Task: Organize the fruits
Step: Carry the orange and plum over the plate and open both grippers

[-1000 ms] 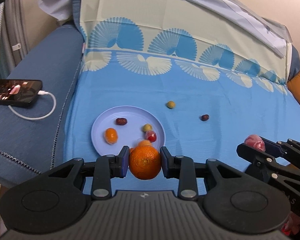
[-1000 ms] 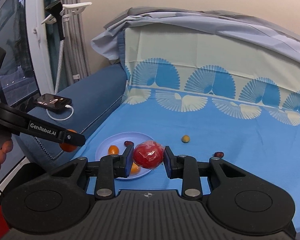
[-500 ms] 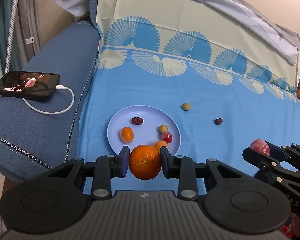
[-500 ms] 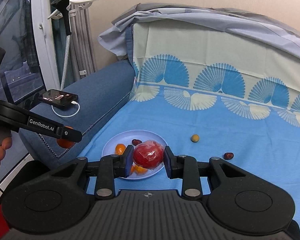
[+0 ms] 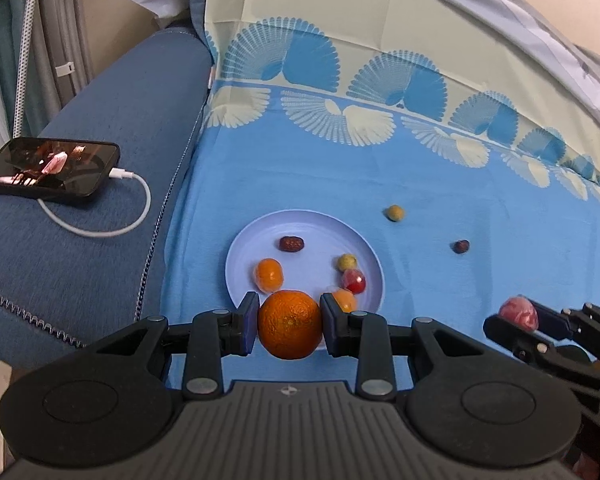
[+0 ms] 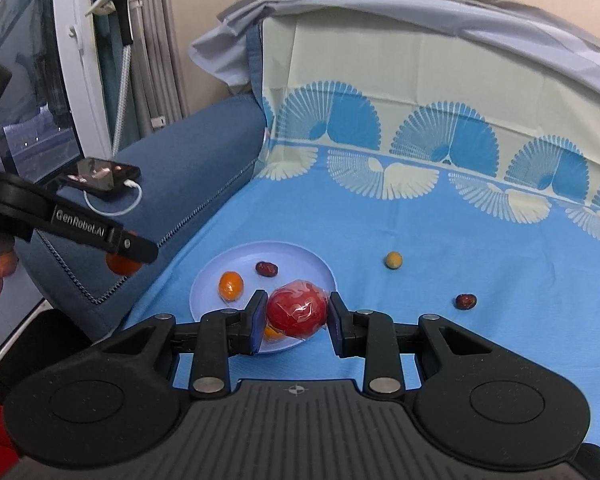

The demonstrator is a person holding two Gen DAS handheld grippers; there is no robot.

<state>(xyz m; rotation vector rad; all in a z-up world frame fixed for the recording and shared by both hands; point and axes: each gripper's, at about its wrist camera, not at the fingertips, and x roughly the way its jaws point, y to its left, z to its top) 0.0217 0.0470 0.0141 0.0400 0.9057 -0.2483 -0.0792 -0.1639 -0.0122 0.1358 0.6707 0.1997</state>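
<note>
On the blue sofa arm at far left a phone [image 5: 50, 176] lies charging by a white cable [image 5: 100, 220], well clear of the work. Next, the pale plate [image 5: 300, 224] on the blue cloth [image 5: 420, 184] already holds a dark date [image 5: 291, 244], a small orange fruit [image 5: 268, 274], a yellowish one [image 5: 347, 262] and a little red one [image 5: 354, 281], so the sorting looks roughly half done. The left gripper [image 5: 289, 322] pinches an orange [image 5: 289, 324] above the plate's near rim; the right gripper [image 6: 298, 316] clamps a plastic-wrapped red fruit [image 6: 298, 312] near the same edge. Both probably go onto the plate next. Farther right, a yellow fruit [image 5: 395, 213] and a dark date [image 5: 461, 246] lie loose on the cloth. The two grippers converging may crowd each other.
</note>
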